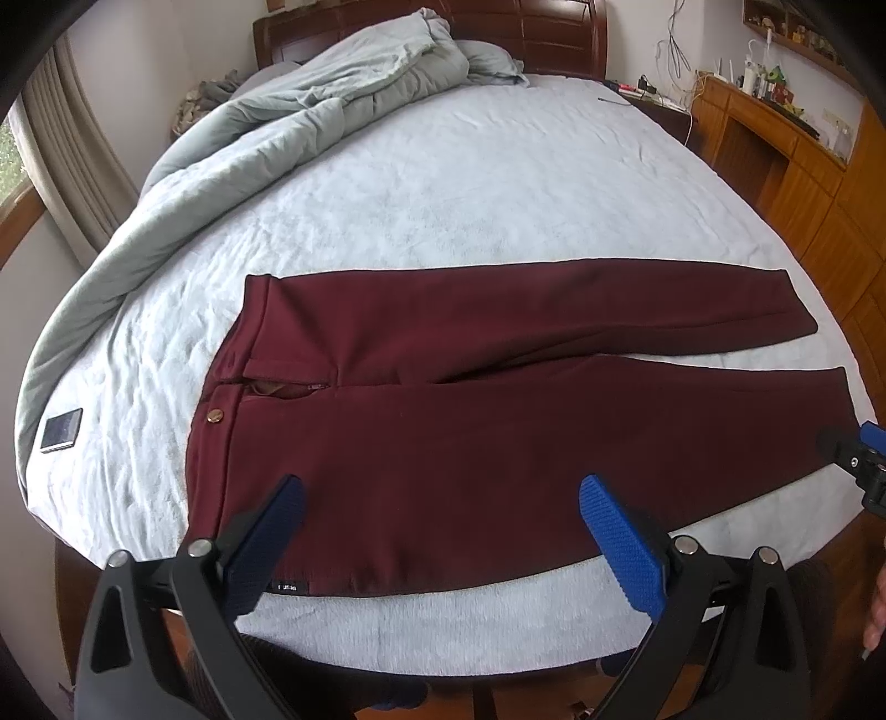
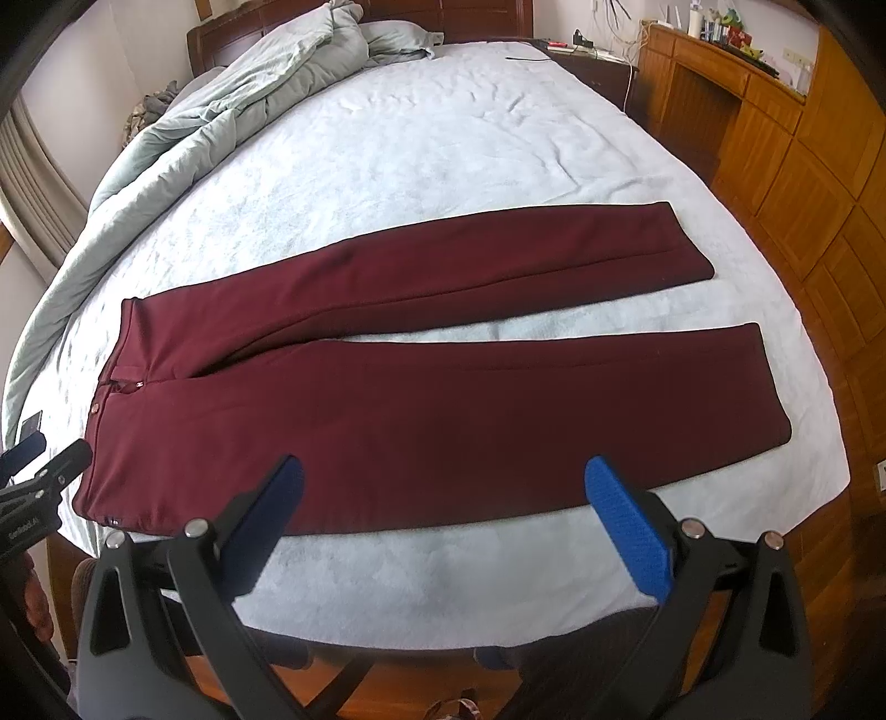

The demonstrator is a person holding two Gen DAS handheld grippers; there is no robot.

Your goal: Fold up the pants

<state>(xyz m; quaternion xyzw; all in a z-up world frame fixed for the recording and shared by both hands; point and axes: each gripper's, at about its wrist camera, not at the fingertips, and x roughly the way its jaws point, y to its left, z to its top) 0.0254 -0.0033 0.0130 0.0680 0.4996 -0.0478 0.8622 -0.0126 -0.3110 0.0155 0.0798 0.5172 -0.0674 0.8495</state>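
The maroon pants (image 2: 421,410) lay flat on the bed (image 2: 421,155), waist to the left, legs apart; the left gripper (image 1: 440,545) and right gripper (image 2: 443,531) hovered at the near edge, both spread wide, holding nothing; a grab of only the top layer would likely drag the cloth askew; the small hem label (image 1: 288,586) bore writing too small to read.

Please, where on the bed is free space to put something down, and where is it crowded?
Free: the wide bare sheet between the pants and the headboard, and the strip along the near edge below the pants. A narrow gap lies between the two legs. Crowded: the left side, with the bunched duvet and a small dark device.
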